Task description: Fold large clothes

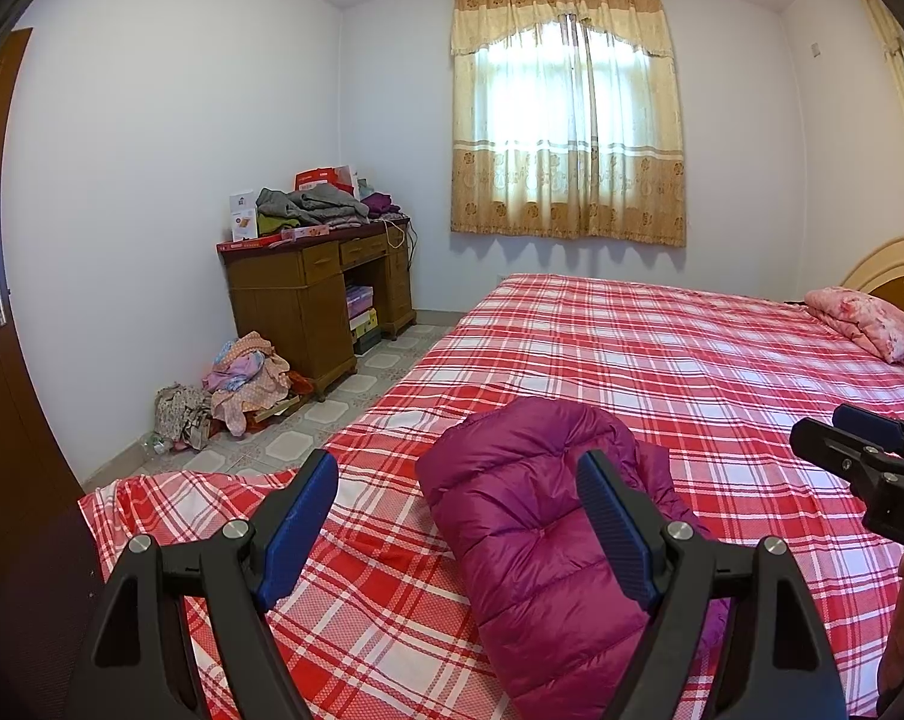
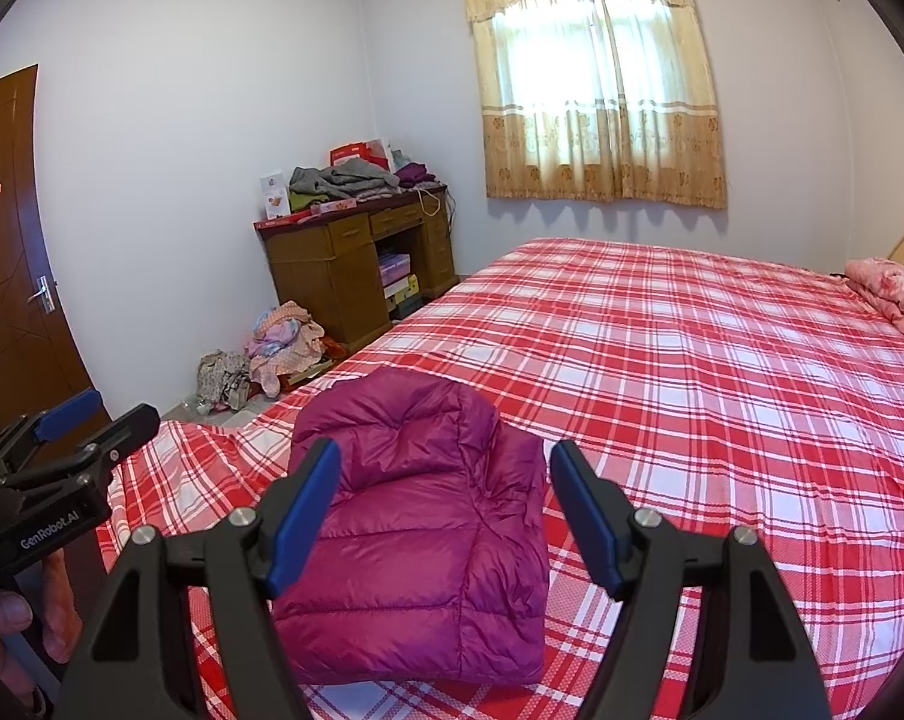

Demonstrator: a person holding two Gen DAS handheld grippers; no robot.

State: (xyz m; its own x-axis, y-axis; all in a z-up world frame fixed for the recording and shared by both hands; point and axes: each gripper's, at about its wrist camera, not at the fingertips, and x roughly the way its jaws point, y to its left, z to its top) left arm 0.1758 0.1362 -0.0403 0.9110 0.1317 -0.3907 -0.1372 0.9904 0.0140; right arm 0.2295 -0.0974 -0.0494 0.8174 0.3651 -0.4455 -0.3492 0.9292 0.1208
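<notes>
Your purple jacket [image 2: 416, 546] lies on the red plaid bed [image 2: 721, 420] near its foot edge, already doubled into a thick, compact bundle, so by the look of it you are at the close of the fold, not the start. Both tools hang above the jacket with nothing in them: your left gripper [image 1: 457, 516] and your right gripper [image 2: 440, 510] each stand spread wide. Next, if anything, press the puffy top layer flat and square its edges, since slick padded fabric likely springs open.
</notes>
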